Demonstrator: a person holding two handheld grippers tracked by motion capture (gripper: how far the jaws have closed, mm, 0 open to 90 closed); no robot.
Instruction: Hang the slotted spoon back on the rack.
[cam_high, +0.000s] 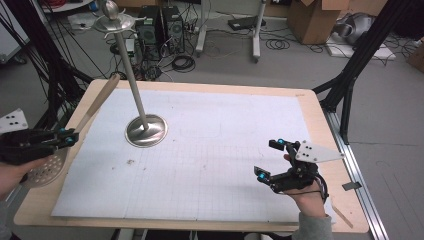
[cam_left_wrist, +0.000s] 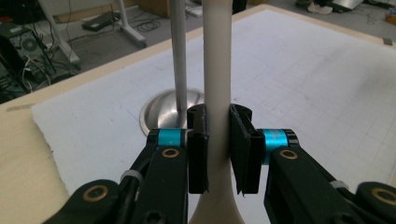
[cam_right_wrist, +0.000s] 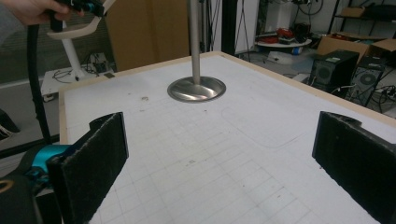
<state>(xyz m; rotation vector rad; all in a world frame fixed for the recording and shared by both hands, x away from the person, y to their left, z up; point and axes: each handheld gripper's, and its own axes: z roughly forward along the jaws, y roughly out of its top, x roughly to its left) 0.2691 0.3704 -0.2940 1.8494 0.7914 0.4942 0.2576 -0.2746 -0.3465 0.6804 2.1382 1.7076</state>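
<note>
At nine o'clock on the table, just off the edge of the white gridded mat (cam_high: 210, 165), the left gripper (cam_high: 70, 137) is clamped on the pale handle of a skimmer spoon (cam_high: 97, 102). The handle slants up toward twelve o'clock. Its round perforated metal bowl hangs low beside the person's left hand (cam_high: 12, 175), over the table's wooden edge (cam_high: 320, 107). The left gripper view shows both pads pressed flat on the handle, near where it widens toward the bowl.

Toward eleven o'clock stands a metal stand (cam_high: 145, 131): a round base, a thin upright pole and a hooked top. At four o'clock the right gripper (cam_high: 270, 160) hovers with its jaws wide apart, holding nothing.

The skimmer looks stiff and light but bowl-heavy, with a smooth handle that could swivel between the pads. A hold close to the bowl seems steadiest.
</note>
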